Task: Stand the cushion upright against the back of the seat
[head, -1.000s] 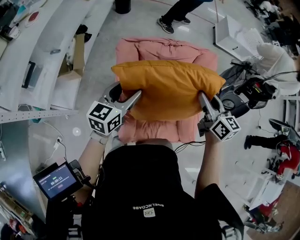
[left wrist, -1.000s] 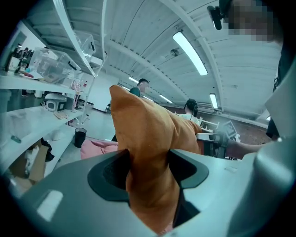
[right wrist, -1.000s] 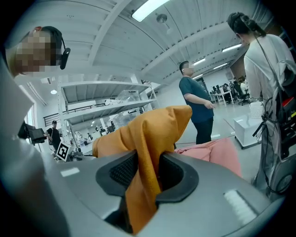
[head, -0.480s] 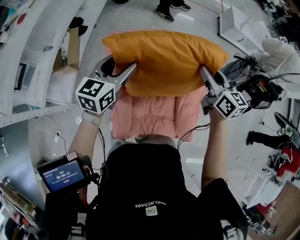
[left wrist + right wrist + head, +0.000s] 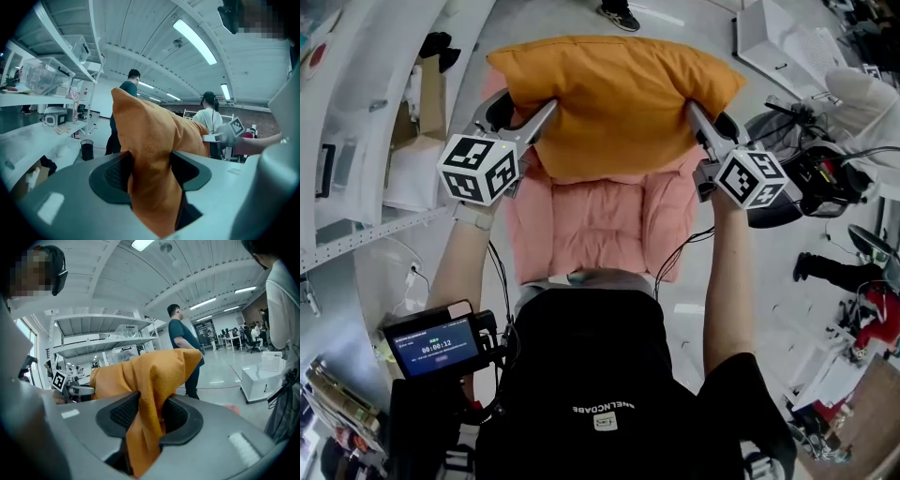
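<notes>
An orange cushion [image 5: 614, 98] hangs in the air over the far end of a pink padded seat [image 5: 600, 220], hiding the seat's back. My left gripper [image 5: 525, 117] is shut on the cushion's left end, my right gripper [image 5: 705, 122] on its right end. In the left gripper view the orange fabric [image 5: 150, 140] is bunched and pinched between the jaws of that gripper [image 5: 150, 173]. The right gripper view shows the cushion's fabric [image 5: 154, 376] pinched the same way by the right gripper [image 5: 150, 416]. The pink seat pad nearer to me lies bare.
White shelving [image 5: 356, 141] with a cardboard box [image 5: 431, 103] runs along the left. A dark wheeled machine [image 5: 806, 178] stands right of the seat, a white crate [image 5: 778, 37] beyond it. One person [image 5: 124, 93] stands past the seat, with another person [image 5: 208, 112] farther back.
Both grippers have carried the cushion away from me, up the picture, from above the seat's middle to over its far end. More of the pink seat pad now shows.
</notes>
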Tool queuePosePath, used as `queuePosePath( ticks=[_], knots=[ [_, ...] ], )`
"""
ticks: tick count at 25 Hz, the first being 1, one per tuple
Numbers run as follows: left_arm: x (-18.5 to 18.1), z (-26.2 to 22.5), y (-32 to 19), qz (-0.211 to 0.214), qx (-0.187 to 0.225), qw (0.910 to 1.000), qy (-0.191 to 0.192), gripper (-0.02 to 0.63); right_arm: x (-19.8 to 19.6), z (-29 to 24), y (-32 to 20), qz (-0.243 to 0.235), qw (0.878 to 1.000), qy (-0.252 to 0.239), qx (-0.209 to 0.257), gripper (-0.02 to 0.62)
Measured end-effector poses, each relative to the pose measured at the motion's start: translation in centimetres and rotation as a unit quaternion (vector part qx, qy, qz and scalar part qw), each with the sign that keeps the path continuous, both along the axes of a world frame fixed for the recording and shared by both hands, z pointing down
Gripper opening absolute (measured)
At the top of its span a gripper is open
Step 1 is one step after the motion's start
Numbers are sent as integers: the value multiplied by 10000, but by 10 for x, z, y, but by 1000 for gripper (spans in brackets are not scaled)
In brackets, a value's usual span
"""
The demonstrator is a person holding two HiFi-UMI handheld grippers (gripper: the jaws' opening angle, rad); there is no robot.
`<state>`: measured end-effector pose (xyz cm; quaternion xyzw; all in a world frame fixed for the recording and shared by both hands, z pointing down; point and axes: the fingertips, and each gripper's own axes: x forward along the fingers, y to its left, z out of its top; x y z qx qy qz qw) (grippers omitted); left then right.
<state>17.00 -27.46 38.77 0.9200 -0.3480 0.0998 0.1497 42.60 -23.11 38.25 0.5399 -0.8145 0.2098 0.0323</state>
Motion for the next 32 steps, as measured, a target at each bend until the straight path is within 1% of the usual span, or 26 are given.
queuePosePath(
  ticks=[3,7,11,13,16,19,24,27,32],
  knots=[
    [4,10,-14,-77,-8,10000,6,281,4,12,-15,-13,10000,-76,-45,156],
    [10,26,-26,-254,-82,9996,-56,275,10,32,-31,53,9996,-114,-240,160],
    [35,44,-40,-444,-225,9986,-176,269,37,52,-47,76,9973,-531,-503,175],
    [44,50,-43,-519,-244,9980,-260,266,44,57,-52,116,9970,-514,-560,179],
    [40,53,-46,-590,-225,9972,-398,258,38,59,-54,191,9979,-331,-529,186],
    [34,57,-48,-569,-295,9969,-459,255,31,65,-53,283,9973,-354,-577,190],
    [42,72,-41,-451,-338,9966,-604,252,34,89,-42,431,9942,-372,-916,186],
    [46,83,-35,-351,-388,9967,-625,252,36,106,-32,479,9920,-406,-1090,186],
    [50,107,-22,-201,-570,9955,-728,252,38,137,-13,610,9873,-462,-1392,186]
  ],
)
